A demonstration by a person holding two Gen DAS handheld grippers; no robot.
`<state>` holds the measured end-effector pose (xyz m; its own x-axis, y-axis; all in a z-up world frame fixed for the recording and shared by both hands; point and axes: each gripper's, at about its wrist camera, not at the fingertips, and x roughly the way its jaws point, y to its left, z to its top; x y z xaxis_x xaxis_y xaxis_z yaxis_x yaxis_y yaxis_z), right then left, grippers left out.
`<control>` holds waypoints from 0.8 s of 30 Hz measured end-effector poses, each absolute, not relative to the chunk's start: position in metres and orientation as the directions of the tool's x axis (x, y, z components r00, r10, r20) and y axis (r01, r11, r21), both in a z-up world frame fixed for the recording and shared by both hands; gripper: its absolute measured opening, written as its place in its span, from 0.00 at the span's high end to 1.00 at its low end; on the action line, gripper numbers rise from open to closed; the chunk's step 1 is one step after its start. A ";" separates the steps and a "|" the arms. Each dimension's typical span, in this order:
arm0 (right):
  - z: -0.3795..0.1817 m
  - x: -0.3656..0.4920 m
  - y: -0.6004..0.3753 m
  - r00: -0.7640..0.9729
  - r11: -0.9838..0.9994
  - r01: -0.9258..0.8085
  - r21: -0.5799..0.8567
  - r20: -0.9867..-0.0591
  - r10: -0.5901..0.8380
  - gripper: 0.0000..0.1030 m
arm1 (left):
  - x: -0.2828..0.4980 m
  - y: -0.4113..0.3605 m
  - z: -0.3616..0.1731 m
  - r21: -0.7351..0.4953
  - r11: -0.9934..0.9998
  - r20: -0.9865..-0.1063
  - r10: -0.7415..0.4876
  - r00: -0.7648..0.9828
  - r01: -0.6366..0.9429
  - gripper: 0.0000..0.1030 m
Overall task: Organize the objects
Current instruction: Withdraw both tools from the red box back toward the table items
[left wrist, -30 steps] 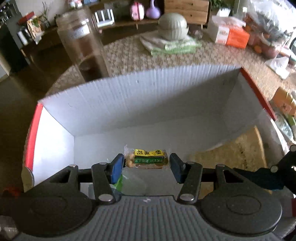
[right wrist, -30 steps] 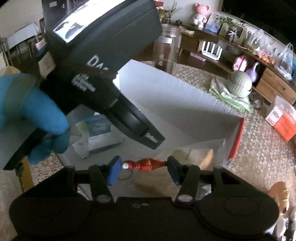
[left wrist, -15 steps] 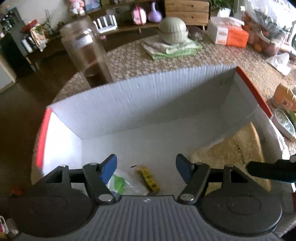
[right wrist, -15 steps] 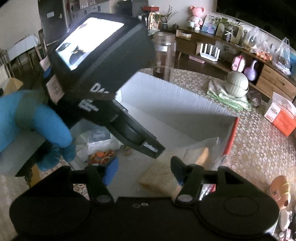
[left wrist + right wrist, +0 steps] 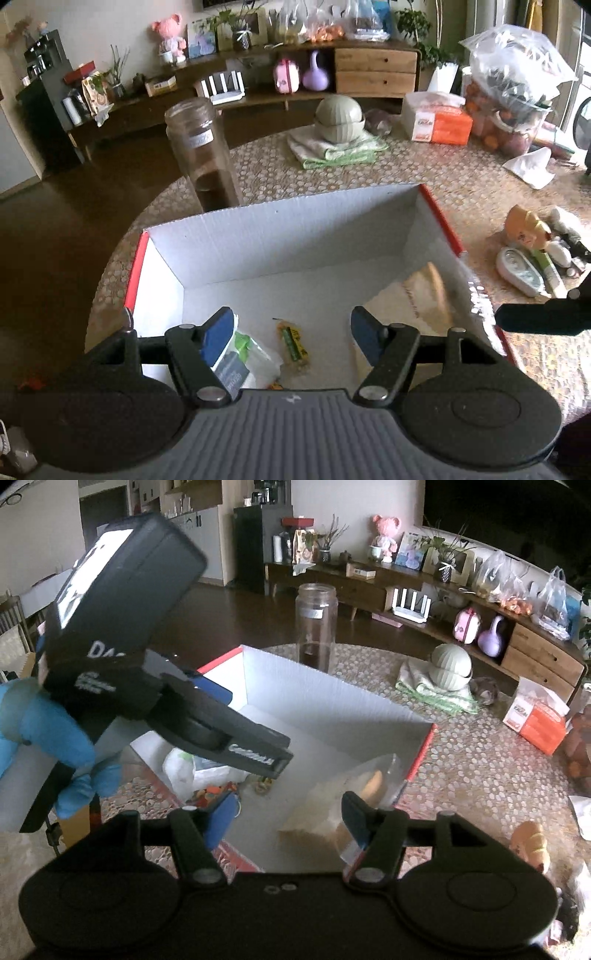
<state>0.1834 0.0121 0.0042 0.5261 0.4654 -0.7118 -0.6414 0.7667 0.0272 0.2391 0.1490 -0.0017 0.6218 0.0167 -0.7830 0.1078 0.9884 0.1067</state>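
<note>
- Far left, the glass jar (image 5: 202, 155) stands upright on the worktop (image 5: 436, 184), just behind the back wall of the box (image 5: 288, 240).
- The left tool (image 5: 291, 330) hangs over the near edge of the box, its 2 blue pads spread wide and gripping nothing.
- Beneath its left pad lies a white-and-green plastic bag (image 5: 243, 360) on the box floor; just beside that, between the pads, a small yellow-and-green snack packet (image 5: 293, 345) lies loose — touching neither pad.
- Right of the packet, a clear bag of pale bread (image 5: 424, 295) leans against the red-edged right wall of the box.
- From the right wrist view, the right tool (image 5: 291, 814) is also released, pads well apart above the near corner of the box (image 5: 332, 698).
- In that view a blue-gloved hand (image 5: 70, 746) grips the black body of the left tool, which reaches in over the box.
- Under it sit the white bag (image 5: 192, 771) and something small and orange-red (image 5: 210, 794) — too blurred to name.
- The bread bag (image 5: 354, 794) rests just behind the right pad.
- Further right on the worktop: a green lidded bowl (image 5: 340, 118) on a folded cloth, then an orange tissue box (image 5: 439, 122).
</note>
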 end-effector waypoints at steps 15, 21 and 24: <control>0.035 0.144 -0.053 0.577 0.782 -0.622 0.040 -0.652 0.492 0.26 | 0.179 0.105 0.031 0.052 0.990 -0.732 -0.051 0.679 0.130 0.22; 0.040 0.127 -0.092 0.596 0.798 -0.600 0.048 -0.639 0.486 0.17 | 0.155 0.074 0.033 0.039 0.988 -0.719 -0.077 0.691 0.151 0.20; 0.038 0.118 -0.110 0.607 0.808 -0.587 0.043 -0.637 0.475 0.16 | 0.145 0.056 0.034 0.027 0.985 -0.709 -0.101 0.698 0.169 0.20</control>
